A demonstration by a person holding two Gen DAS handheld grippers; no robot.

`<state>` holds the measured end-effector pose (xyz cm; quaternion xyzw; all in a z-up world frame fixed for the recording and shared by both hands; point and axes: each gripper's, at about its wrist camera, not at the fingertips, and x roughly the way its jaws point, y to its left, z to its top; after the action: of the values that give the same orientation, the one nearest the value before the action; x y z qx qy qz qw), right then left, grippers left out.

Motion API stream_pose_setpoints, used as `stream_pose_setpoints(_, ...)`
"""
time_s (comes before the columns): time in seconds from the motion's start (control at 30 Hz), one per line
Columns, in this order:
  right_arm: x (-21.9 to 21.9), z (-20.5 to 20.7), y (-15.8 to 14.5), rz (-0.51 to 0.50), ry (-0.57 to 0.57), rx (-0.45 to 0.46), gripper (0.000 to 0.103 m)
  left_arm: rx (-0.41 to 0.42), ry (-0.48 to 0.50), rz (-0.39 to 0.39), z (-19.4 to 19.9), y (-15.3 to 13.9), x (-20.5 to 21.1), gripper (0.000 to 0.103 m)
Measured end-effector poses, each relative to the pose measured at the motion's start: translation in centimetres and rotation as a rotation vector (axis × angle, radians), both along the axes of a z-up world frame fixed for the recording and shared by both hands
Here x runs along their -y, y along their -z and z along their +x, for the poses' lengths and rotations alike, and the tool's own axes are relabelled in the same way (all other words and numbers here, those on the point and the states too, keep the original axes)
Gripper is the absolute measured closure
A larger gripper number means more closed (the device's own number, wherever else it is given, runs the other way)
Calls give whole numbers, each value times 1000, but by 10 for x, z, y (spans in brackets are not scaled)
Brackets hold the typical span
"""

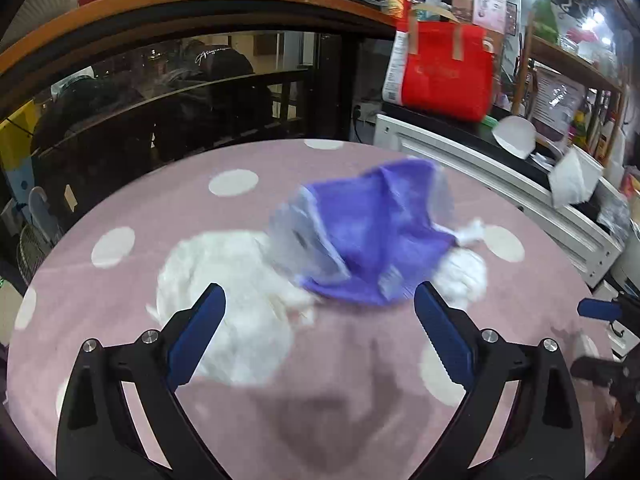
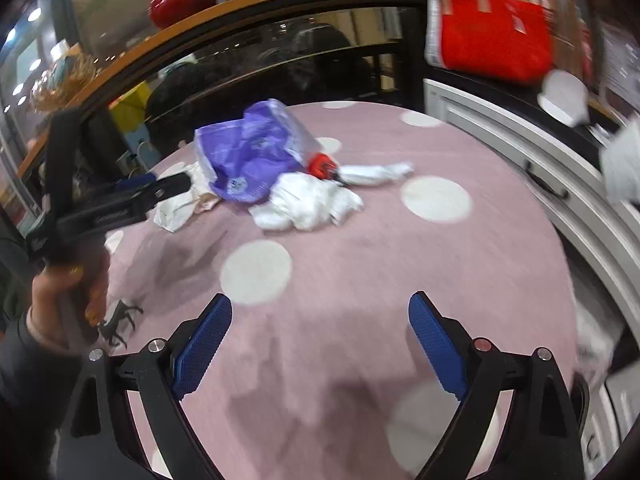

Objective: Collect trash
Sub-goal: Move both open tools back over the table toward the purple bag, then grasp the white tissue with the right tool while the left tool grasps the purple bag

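Centrally, the trash pile lies on the round pink table [image 2: 400, 280] with white dots. Its landmark is the purple plastic bag [image 2: 248, 152], crumpled and partly clear at one edge. Touching the bag on its near side is a wad of white tissue [image 2: 308, 204]; against its left side lies a flattened white paper wrapper [image 2: 180, 204]; just behind the wad, at the bag's right edge, sits a small red-orange piece [image 2: 322, 164], and beyond that a twisted white wrapper [image 2: 376, 172].

My left gripper [image 1: 318, 312] hovers close to the bag, its jaws spread wide and holding nothing; in the left wrist view the purple bag [image 1: 360, 236] sits just ahead of the fingertips, over a broad white sheet [image 1: 240, 300]. My right gripper [image 2: 320, 320] hangs well short of the bag, also fully spread and empty, above bare tablecloth.

Risks, as I judge them: the bag is light and slack, so closing on a loose fold may lift only a corner and spill whatever rests against it. A pinch taken low could catch the tablecloth with the film. The wad could roll toward the table's rim if nudged. Motion blur in the left wrist view suggests I am moving fast, which makes a misplaced pinch likelier. The red-orange piece is too small to identify.
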<state>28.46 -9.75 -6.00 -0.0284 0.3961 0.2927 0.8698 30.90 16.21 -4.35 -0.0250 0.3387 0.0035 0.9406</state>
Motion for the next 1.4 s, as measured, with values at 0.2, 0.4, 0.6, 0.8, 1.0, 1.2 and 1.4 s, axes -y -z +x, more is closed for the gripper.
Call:
stream_pose_setpoints(0.2,-51,46,0,-33,-48,11,14,-10,55,-43,48,-6,-11,9)
stream_pose_setpoints(0.4,-77,79,21,-118,-44,-32,44,-23,129,-10,56,3,12,39)
stream_pose_setpoints(0.6,-58,65,21,-96,-17,-55,67,21,158,-11,25,-3,28,67)
stream_pose_setpoints(0.8,-30,34,8,-36,-4,-39,68,76,143,-45,-18,-19,41,74)
stream_pose_setpoints(1.0,-4,-4,-3,-20,-3,-3,68,126,109,-63,-64,-33,56,75)
stream_pose_setpoints(1.2,21,-37,-9,-14,8,29,68,157,94,-79,-103,-40,71,75)
stream_pose_setpoints(1.4,55,-65,-12,0,35,40,68,186,83,-102,-133,-47,84,75)
